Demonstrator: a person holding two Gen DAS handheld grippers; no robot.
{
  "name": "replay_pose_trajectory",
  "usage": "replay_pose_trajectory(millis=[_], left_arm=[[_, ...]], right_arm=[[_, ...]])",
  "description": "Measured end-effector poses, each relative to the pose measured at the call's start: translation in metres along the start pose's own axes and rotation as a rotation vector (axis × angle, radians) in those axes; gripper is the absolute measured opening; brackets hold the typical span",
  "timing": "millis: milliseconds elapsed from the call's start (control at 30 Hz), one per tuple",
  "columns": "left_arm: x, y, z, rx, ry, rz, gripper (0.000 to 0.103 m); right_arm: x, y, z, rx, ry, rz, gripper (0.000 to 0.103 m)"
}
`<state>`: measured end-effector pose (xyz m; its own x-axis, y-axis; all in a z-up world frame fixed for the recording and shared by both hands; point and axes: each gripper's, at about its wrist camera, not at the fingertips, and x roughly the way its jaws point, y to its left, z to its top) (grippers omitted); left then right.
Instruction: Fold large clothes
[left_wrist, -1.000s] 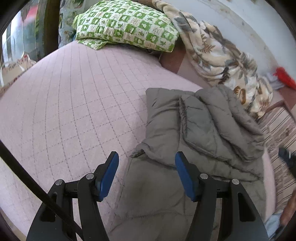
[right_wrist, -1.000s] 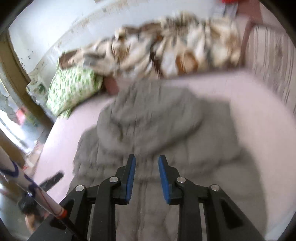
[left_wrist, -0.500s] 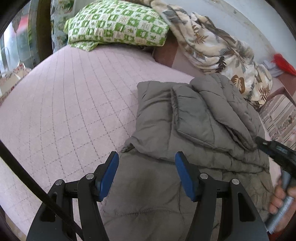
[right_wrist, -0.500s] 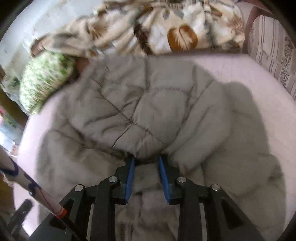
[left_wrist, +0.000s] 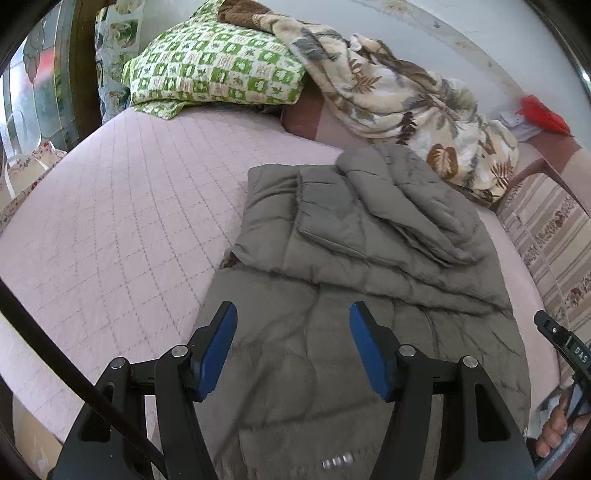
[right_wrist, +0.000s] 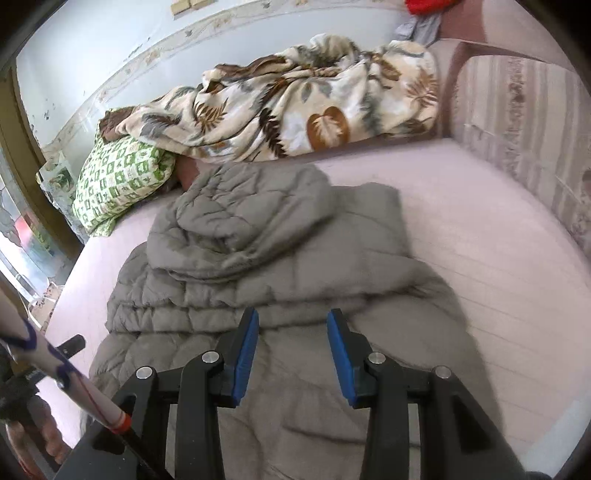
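Observation:
A grey quilted puffer jacket (left_wrist: 343, 258) lies on the pink bed, its sleeves and hood folded over the body. It also shows in the right wrist view (right_wrist: 258, 258). My left gripper (left_wrist: 291, 347) is open and empty, hovering above the jacket's lower part near the bed's front. My right gripper (right_wrist: 291, 350) is open and empty, above the jacket's lower half just below the folded hood. Neither gripper touches the cloth. Part of the right gripper and the hand holding it show at the right edge of the left wrist view (left_wrist: 561, 343).
The pink quilted bed cover (left_wrist: 122, 221) spreads to the left. A green checked pillow (left_wrist: 218, 70) and a leaf-print blanket (left_wrist: 406, 99) lie at the back by the wall. A striped cushion (left_wrist: 554, 229) stands at the right. A red cloth (left_wrist: 539, 110) lies far right.
My right gripper has opened, let go of the jacket and drawn back from it. My left gripper stays open and has shifted slightly over the jacket's lower part.

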<state>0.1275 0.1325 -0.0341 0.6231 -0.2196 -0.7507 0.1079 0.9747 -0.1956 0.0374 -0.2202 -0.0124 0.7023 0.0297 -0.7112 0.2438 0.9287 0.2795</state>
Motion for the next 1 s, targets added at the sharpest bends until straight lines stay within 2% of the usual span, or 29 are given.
replay_pose_trajectory(millis=[233,333,467,633,700,833,900,1000], left_arm=[[-0.042,-0.006,-0.006,0.028,-0.033,0.059,0.062],[-0.052,0.001,-0.009,0.022,-0.050,0.098,0.067],[-0.047,0.020,-0.017,-0.005,-0.027,0.166,0.067],[-0.034,0.045,-0.031,-0.039,0.016,0.243,0.067],[-0.033,0.050,-0.035,-0.050,0.029,0.244,0.067],[-0.038,0.060,-0.039,-0.052,0.026,0.241,0.067],[-0.039,0.067,-0.040,-0.057,0.022,0.240,0.067],[-0.030,0.084,-0.039,-0.091,0.057,0.215,0.067]], right_arm=[[-0.022,-0.035,-0.020,0.030,-0.010,-0.001,0.048],[-0.023,-0.050,-0.028,0.051,0.000,-0.006,0.049],[-0.019,-0.070,-0.042,0.066,0.040,-0.032,0.049],[0.003,-0.081,-0.071,0.048,0.139,-0.038,0.050],[0.019,-0.084,-0.083,0.031,0.195,-0.052,0.051],[0.014,-0.083,-0.082,0.013,0.193,-0.055,0.051],[-0.001,-0.088,-0.077,0.039,0.169,-0.027,0.051],[-0.028,-0.104,-0.069,0.080,0.113,-0.027,0.062]])
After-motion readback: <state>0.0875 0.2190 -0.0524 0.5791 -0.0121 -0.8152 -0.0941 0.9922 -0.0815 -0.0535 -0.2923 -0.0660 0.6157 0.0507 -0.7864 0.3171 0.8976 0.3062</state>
